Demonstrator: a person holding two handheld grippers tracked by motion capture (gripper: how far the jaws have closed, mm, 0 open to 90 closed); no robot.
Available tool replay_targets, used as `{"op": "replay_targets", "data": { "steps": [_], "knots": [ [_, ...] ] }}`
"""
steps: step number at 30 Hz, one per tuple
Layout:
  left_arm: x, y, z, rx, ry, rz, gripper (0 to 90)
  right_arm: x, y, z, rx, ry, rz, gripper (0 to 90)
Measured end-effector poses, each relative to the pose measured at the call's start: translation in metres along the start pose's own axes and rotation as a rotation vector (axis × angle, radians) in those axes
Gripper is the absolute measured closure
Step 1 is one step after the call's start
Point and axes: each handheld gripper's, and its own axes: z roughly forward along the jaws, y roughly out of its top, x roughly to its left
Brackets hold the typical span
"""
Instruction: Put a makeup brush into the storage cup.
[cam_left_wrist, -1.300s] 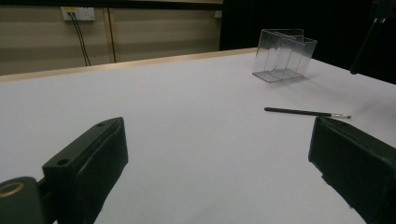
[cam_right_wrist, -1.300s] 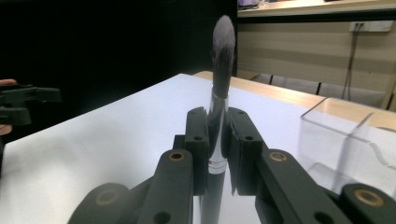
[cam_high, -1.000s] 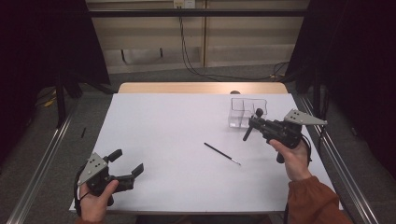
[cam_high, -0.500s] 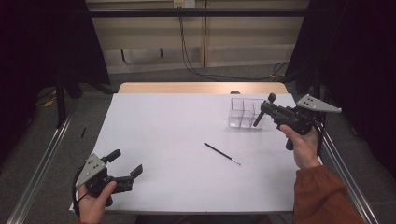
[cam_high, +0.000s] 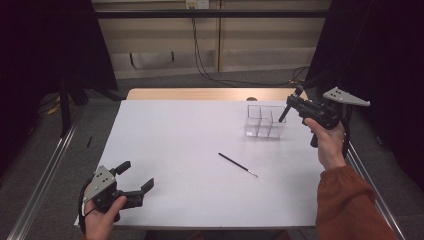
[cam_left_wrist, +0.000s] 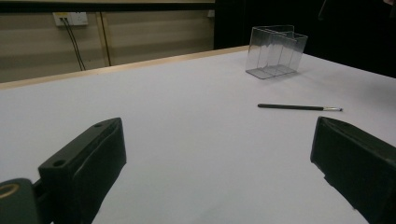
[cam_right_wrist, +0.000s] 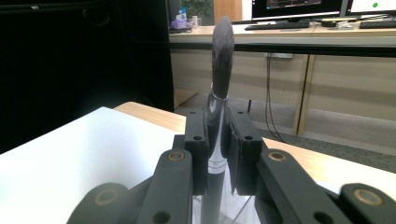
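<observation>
My right gripper (cam_high: 295, 106) is shut on a black makeup brush (cam_right_wrist: 220, 60) with a silver ferrule and dark bristles pointing up. It hovers just right of a clear plastic organiser (cam_high: 264, 121) at the table's far right. The brush's handle tip (cam_high: 281, 118) hangs by the organiser's right compartment. A thin black brush (cam_high: 238, 164) lies flat on the white table (cam_high: 175, 140) near the middle, and shows as the thin brush (cam_left_wrist: 299, 107) beyond my left jaws. My left gripper (cam_high: 136, 180) rests open at the near left corner, nothing between its jaws. The organiser (cam_left_wrist: 276, 50) stands far off.
The table's wooden far edge (cam_high: 200, 94) runs along the back. Metal rails (cam_high: 45, 175) flank the table on both sides. Cables (cam_high: 200, 55) hang down the back wall. Monitors and a desk (cam_right_wrist: 299, 14) stand behind the table.
My right gripper has carried the makeup brush up and back to the right, from in front of the organiser to beside its right end. The left gripper has stayed put.
</observation>
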Motion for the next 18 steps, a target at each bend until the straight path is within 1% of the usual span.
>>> {"op": "replay_targets", "data": {
  "steps": [5, 7, 10, 13, 15, 18],
  "knots": [
    [0.0, 0.0, 0.0, 0.002, 0.0, -0.002, 3.4, -0.007, 0.004, 0.012, 0.015, -0.036, -0.011, 80.6],
    [0.0, 0.0, 0.0, 0.005, 0.002, -0.003, 3.4, -0.01, 0.004, 0.018, 0.024, -0.051, -0.007, 80.6],
    [0.0, 0.0, 0.0, 0.003, 0.003, -0.002, 3.4, -0.016, 0.003, 0.028, 0.045, -0.087, -0.014, 80.5],
    [0.0, 0.0, 0.0, 0.007, 0.006, -0.001, 3.4, -0.019, 0.002, 0.034, 0.054, -0.093, -0.007, 80.5],
    [0.0, 0.0, 0.0, 0.009, 0.009, 0.0, 3.6, -0.018, 0.001, 0.036, 0.064, -0.083, -0.008, 80.5],
    [0.0, -0.001, 0.0, 0.005, 0.009, -0.004, 3.5, -0.018, -0.004, 0.038, 0.083, -0.085, -0.015, 80.5]
  ]
}}
